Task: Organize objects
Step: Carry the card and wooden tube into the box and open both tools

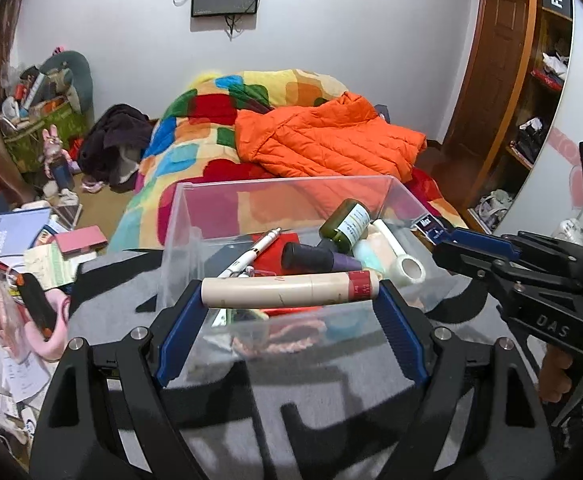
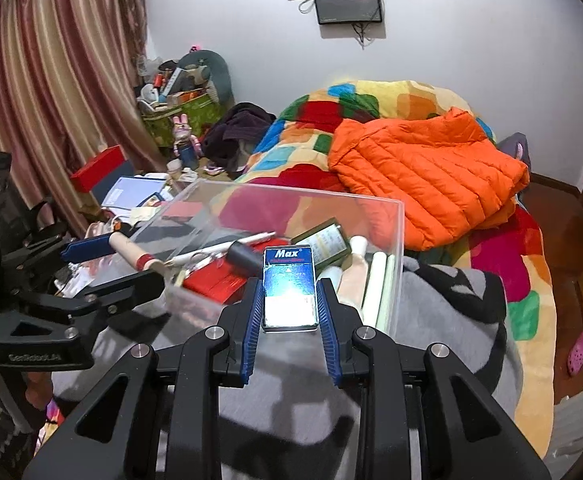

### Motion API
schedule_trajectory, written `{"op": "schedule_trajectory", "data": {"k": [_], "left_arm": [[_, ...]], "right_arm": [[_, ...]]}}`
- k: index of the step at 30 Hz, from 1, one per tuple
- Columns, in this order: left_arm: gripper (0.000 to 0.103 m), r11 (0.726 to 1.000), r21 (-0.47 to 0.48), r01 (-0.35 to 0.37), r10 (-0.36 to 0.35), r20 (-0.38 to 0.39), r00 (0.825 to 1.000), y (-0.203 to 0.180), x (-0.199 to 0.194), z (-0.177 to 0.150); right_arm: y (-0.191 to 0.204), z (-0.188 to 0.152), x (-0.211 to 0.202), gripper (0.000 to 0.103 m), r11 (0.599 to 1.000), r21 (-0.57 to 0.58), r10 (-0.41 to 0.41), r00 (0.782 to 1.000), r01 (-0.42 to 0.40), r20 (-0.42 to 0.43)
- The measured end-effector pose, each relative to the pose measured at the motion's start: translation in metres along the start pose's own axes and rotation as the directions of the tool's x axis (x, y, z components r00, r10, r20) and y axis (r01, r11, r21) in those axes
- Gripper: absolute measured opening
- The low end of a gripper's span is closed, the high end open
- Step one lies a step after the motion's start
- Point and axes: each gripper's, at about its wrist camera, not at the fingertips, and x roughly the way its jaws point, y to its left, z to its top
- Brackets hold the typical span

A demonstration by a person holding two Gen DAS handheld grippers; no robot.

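Pinching a smooth beige cylinder tube end to end, the left claw holds it over the near rim of the clear plastic bin; the right claw clamps a flat, glossy blue Max box above that bin's near right corner, over a green bottle and a slim white pen inside

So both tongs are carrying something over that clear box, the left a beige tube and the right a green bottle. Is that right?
Not quite. The right tongs hold a small blue Max box, not a green bottle; the right wrist view shows it. The green bottle lies in the clear box. The left tongs do hold the beige tube.
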Motion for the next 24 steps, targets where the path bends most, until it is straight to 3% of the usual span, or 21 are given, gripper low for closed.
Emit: {"op": "schedule_trajectory", "data": {"k": [10, 24], "left_arm": [[0.084, 0.999, -0.032, 0.019, -0.021, -0.084, 0.996, 0.013, 0.041, 0.005], [0.085, 0.999, -0.015, 0.044, -0.045, -0.03, 0.999, 0.007, 0.013, -0.001]], "right_arm": [[-0.005, 0.002, 0.046, 0.025, 1.0, 0.022, -0.008, 0.995, 0.01, -0.098], [0.002, -0.001, 0.013, 0.03, 1.0, -0.003, 0.006, 0.999, -0.006, -0.048]]}}
